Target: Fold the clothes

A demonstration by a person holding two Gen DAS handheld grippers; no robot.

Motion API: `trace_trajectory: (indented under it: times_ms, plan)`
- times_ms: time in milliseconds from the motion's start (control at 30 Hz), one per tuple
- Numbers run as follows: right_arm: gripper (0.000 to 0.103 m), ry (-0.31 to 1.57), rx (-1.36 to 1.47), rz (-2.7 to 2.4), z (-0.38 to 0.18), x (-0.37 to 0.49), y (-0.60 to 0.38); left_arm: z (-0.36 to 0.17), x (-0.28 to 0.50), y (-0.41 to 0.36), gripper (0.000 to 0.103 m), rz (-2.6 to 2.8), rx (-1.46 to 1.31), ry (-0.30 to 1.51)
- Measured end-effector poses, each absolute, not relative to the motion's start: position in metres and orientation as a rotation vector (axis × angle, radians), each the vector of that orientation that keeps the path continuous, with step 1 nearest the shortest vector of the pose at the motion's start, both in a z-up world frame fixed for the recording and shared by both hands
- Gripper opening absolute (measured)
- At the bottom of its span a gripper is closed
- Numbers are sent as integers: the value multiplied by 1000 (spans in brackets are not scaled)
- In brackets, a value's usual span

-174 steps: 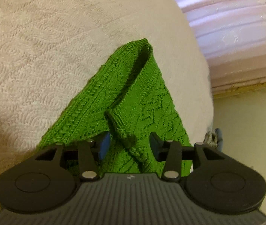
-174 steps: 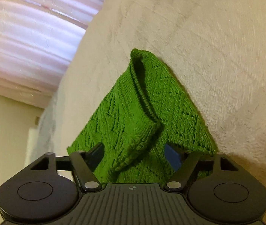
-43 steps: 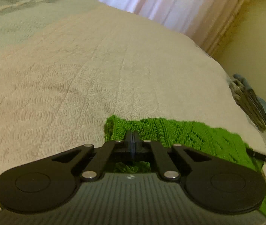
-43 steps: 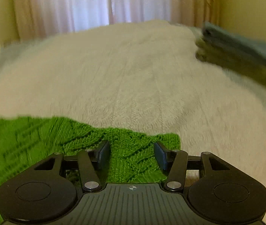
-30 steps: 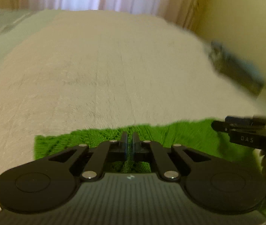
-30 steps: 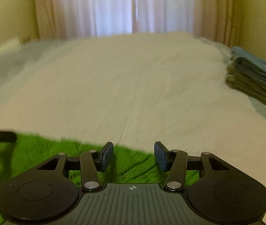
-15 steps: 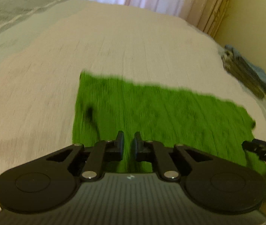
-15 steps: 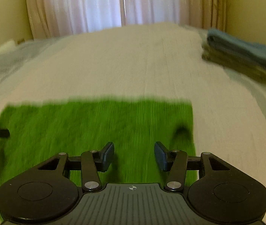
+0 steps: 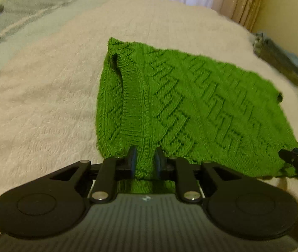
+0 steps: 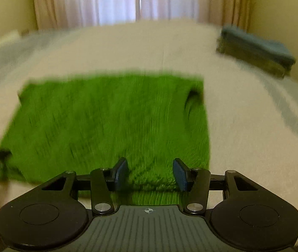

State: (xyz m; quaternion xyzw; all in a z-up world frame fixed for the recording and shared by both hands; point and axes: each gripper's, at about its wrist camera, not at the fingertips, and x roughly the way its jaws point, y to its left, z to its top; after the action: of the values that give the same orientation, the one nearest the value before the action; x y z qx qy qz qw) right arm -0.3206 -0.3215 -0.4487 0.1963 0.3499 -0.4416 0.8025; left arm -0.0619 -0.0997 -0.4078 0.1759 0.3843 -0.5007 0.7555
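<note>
A: Entry, near field first. Left gripper (image 9: 144,163): jaws have just been opening and stand a narrow gap apart. The near hem of the green knit garment (image 9: 191,105) runs up between the pads, but they no longer look pressed on it. I read that as a release.

B: Right gripper (image 10: 150,173)?

A: Jaws well apart, nothing clamped. The garment's near edge (image 10: 111,126) lies between and under the fingertips (this view is motion-blurred, so contact with the pads cannot be told).

B: Where does the garment sit?

A: Spread flat on the cream bedspread (image 9: 44,105), near the bed's front edge, as a rough rectangle. One grey-blue strip of bedding (image 9: 23,27) runs along the far left.

B: So the step in hand?

A: My judgement: letting go after laying a fold down. To do it well, open fully before drawing the hands back, or the loose knit will snag on a pad and drag the hem out of line. Withdraw low and straight, both hands together.

B: Anything farther off?

A: A stack of folded clothes (image 10: 256,50) at the far right of the bed, well apart from the green piece; curtains (image 10: 117,0) behind. Likely that stack is where the piece goes once folding finishes.
</note>
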Motion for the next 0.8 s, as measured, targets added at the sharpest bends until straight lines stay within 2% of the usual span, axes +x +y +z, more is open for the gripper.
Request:
trace_trajectory:
  times_ms: [167, 267, 333, 800]
  plan:
    - [51, 735, 449, -971, -438, -323, -312, -395, -71, -91, 16, -1066, 405, 837]
    - [52, 718, 520, -975, -433, -331, -307, -387, -78, -82, 20, -1051, 418, 843]
    - [84, 727, 562, -984, -433, -334, -300, -386, -82, -77, 22, -1045, 426, 852]
    - [85, 711, 571, -987, -416, -346, -257, -364, -114, -42, 29, -1061, 442, 806]
